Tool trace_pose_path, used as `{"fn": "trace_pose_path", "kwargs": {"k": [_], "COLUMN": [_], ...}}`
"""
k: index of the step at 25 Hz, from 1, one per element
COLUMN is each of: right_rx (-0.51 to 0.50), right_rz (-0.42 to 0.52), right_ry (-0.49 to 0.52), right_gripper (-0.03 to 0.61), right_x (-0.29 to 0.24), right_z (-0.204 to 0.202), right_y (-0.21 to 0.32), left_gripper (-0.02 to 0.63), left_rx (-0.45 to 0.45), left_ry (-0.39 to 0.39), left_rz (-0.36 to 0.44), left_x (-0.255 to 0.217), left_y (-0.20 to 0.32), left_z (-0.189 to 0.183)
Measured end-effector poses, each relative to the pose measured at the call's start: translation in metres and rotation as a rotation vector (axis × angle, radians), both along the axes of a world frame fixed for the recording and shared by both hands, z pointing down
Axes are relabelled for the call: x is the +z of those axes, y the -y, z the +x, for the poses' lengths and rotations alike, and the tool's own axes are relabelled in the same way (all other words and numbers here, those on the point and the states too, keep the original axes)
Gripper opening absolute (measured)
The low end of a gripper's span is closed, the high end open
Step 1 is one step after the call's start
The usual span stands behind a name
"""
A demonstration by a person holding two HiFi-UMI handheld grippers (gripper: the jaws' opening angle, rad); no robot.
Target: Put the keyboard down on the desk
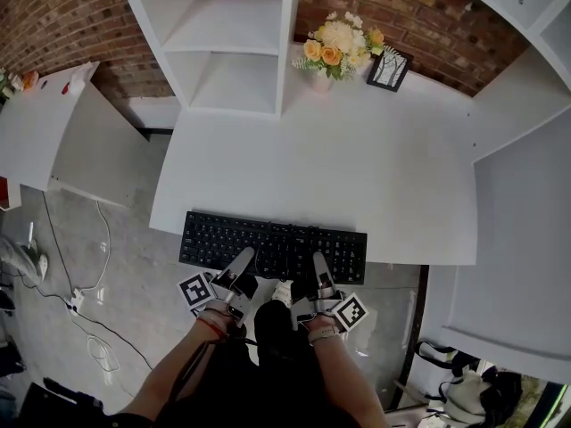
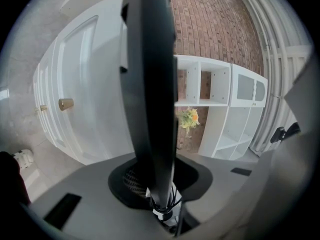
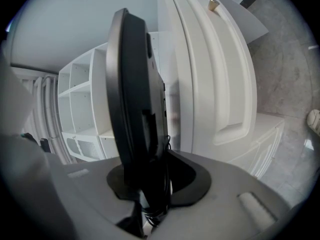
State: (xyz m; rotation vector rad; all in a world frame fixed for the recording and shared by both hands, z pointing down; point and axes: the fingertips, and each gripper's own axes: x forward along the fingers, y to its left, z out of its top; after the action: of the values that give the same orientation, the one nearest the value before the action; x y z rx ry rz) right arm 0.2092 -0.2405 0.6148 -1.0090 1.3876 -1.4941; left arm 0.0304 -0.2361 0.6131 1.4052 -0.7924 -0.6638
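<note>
1. While both grippers point level toward the desk point(image 1: 357, 168), the black keyboard point(image 1: 272, 246) lies lengthwise across the desk's near edge in the head view. Its far long side is over the white top and its near long side is out over the grey floor point(image 1: 134, 266). Whether it already rests on the top I cannot tell.
2. The left gripper point(image 1: 244, 257) clamps the keyboard's near long edge, a little left of the middle. In the left gripper view the keyboard point(image 2: 150, 84) shows edge-on as a dark slab rising from between the two grey jaws of that gripper point(image 2: 160, 186), which press on it from both sides.
3. The right gripper point(image 1: 318, 262) grips the same near edge, just right of the middle and close beside the left one. In the right gripper view the keyboard point(image 3: 132, 99) again stands edge-on, pinched between the jaws of that gripper point(image 3: 150, 184).
4. At the back of the desk, well apart from the keyboard, stand a vase of flowers point(image 1: 339, 47) and a framed picture point(image 1: 390, 69), against the brick wall point(image 1: 53, 16).
5. A white shelf unit point(image 1: 232, 43) rises at the desk's far left.
6. White cables point(image 1: 98, 328) lie on the floor to the left.
</note>
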Motion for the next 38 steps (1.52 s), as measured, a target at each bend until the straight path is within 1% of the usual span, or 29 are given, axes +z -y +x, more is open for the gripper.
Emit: {"fn": "trace_pose_path", "kwargs": {"k": [3, 6, 8, 10, 12, 13, 14, 15, 19, 22, 28, 30, 32, 35, 38], "right_rx": [0.022, 0.028, 0.028, 0.028, 0.028, 0.027, 0.025, 0.023, 0.005, -0.03, -0.125, -0.153, -0.163, -0.153, -0.213], "right_rz": [-0.008, -0.015, -0.02, -0.021, -0.021, -0.021, -0.022, -0.024, -0.026, -0.01, 0.009, 0.026, 0.046, 0.059, 0.081], "right_ry": [0.025, 0.021, 0.021, 0.019, 0.017, 0.017, 0.016, 0.017, 0.008, -0.026, -0.158, -0.193, -0.197, -0.184, -0.234], "right_gripper": [0.083, 0.083, 0.083, 0.083, 0.083, 0.083, 0.083, 0.083, 0.086, 0.091, 0.12, 0.143, 0.175, 0.175, 0.175], "right_x": [-0.001, 0.001, 0.001, 0.001, 0.0, 0.0, 0.0, 0.001, 0.0, -0.004, -0.007, -0.01, -0.013, -0.016, -0.018], "right_z": [0.0, 0.001, 0.001, 0.001, 0.001, 0.001, 0.0, 0.0, 0.001, 0.001, 0.004, 0.005, 0.006, 0.011, 0.006], "right_y": [-0.001, -0.001, 0.0, -0.001, -0.001, -0.001, -0.001, -0.001, -0.001, 0.002, 0.0, -0.003, -0.007, -0.016, -0.026], "left_gripper": [0.063, 0.08, 0.117, 0.117, 0.113, 0.073, 0.057, 0.054, 0.051, 0.051, 0.049, 0.051, 0.052, 0.052, 0.051], "left_rx": [0.036, 0.117, 0.176, 0.21, 0.231, 0.237, 0.237, 0.234, 0.205, 0.175, 0.151, 0.136, 0.127, 0.125, 0.128], "left_ry": [-0.001, 0.022, 0.026, 0.014, -0.018, -0.037, -0.055, -0.07, -0.106, -0.125, -0.136, -0.141, -0.144, -0.148, -0.133], "left_rz": [0.013, 0.032, 0.034, 0.03, 0.023, 0.014, 0.003, -0.004, -0.009, -0.022, -0.031, -0.038, -0.043, -0.044, -0.04], "left_x": [-0.001, -0.002, -0.003, -0.002, -0.003, -0.003, -0.003, -0.003, -0.006, -0.005, -0.006, -0.005, -0.004, -0.004, -0.003], "left_y": [-0.002, -0.007, -0.014, -0.02, -0.025, -0.027, -0.028, -0.028, -0.026, -0.023, -0.02, -0.019, -0.016, -0.01, -0.006], "left_z": [0.001, 0.008, 0.016, 0.022, 0.027, 0.029, 0.029, 0.03, 0.03, 0.03, 0.033, 0.035, 0.037, 0.04, 0.04]}}
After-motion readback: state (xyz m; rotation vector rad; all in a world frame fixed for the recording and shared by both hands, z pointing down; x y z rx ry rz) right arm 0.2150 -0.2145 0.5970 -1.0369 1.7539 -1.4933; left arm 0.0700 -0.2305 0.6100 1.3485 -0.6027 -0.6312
